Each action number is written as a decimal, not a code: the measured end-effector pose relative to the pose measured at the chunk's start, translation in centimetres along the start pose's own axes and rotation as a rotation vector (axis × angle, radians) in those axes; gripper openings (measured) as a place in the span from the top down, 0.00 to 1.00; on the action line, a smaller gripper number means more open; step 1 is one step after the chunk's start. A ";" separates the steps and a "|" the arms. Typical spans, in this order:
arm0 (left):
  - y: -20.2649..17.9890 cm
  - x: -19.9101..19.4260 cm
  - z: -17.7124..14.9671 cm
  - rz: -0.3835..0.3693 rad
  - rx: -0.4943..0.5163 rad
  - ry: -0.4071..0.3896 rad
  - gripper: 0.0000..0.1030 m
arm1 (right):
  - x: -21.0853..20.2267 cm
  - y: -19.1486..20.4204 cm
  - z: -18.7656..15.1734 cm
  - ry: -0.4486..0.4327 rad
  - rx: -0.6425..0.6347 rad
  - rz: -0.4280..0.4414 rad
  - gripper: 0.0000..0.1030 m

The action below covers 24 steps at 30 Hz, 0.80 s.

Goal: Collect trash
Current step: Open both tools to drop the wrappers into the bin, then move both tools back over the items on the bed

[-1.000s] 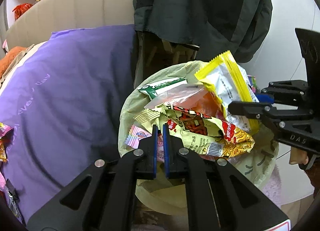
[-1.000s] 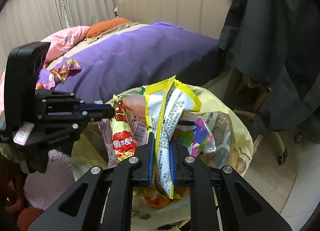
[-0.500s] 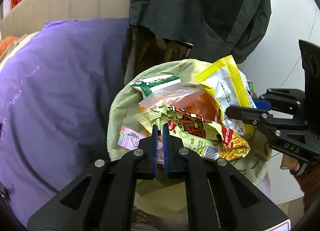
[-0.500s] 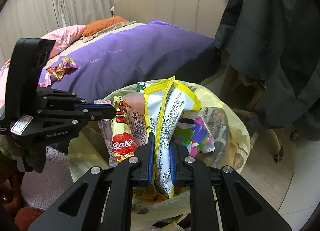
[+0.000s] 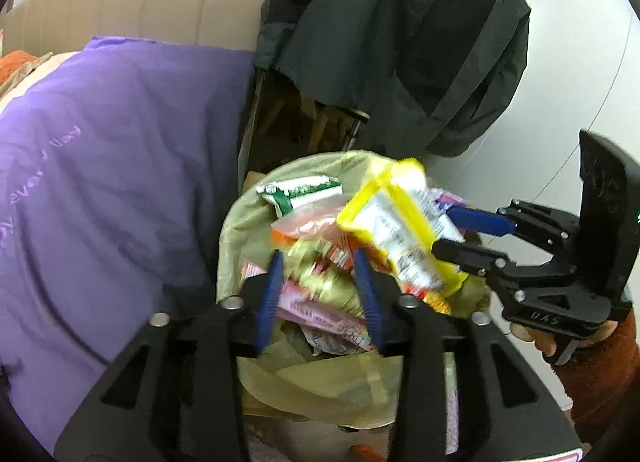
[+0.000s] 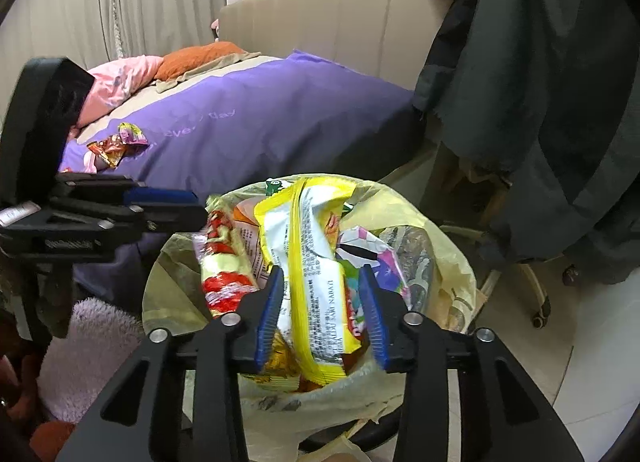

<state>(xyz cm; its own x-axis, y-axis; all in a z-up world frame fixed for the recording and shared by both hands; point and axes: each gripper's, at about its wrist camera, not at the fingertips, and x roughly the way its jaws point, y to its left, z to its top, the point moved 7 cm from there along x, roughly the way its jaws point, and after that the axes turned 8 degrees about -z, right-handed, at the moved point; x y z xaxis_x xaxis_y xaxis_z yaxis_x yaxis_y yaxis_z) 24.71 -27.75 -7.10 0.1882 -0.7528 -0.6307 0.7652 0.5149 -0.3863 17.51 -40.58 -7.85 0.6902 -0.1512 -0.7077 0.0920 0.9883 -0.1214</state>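
Observation:
A bin lined with a yellowish bag (image 5: 240, 222) (image 6: 452, 258) is heaped with snack wrappers. My left gripper (image 5: 320, 294) hovers over its near rim with the jaws opening. A blurred red-and-gold noodle wrapper (image 5: 320, 274) lies loose between the blue pads, which do not press on it. My right gripper (image 6: 320, 314) is also opening. A yellow-and-white wrapper (image 6: 312, 262) (image 5: 396, 230) stands in the bin between its pads and is no longer pinched. Each gripper shows in the other's view: the right gripper (image 5: 452, 234) and the left gripper (image 6: 196, 206).
A bed with a purple duvet (image 6: 260, 122) runs along the bin's left side, with loose wrappers (image 6: 116, 142) lying on it. A dark jacket (image 5: 400, 42) hangs over a chair behind the bin. A pink fluffy rug (image 6: 88, 342) lies on the floor. A person's hand (image 5: 536, 336) holds the right gripper.
Both grippers went from shut to open. The right one released the yellow-and-white wrapper, the left one the noodle wrapper. The left gripper rose and drew back slightly from the bin.

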 end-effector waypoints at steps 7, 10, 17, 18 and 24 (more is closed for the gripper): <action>-0.8 -4.3 0.3 0.088 0.024 -0.076 0.56 | -2.9 0.3 1.1 -0.067 0.016 -0.005 0.55; -0.7 -6.3 0.0 0.134 0.034 -0.097 0.56 | -4.5 1.2 1.9 -0.108 0.024 0.009 0.55; -0.1 -12.7 -1.0 0.251 0.078 -0.166 0.56 | -7.8 5.1 3.8 -0.205 0.036 0.068 0.54; 0.1 -13.5 -1.2 0.260 0.076 -0.175 0.55 | -8.3 6.1 4.2 -0.219 0.033 0.088 0.54; 3.3 -18.8 -3.3 0.331 0.053 -0.204 0.55 | -9.4 11.9 5.4 -0.248 -0.023 0.128 0.47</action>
<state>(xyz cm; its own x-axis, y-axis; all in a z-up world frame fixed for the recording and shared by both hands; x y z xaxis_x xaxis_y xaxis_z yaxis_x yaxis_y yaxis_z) 21.64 -10.59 1.25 0.5444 -0.6187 -0.5664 0.6728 0.7254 -0.1457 16.03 -27.25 1.10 0.8502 -0.0132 -0.5263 -0.0217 0.9980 -0.0601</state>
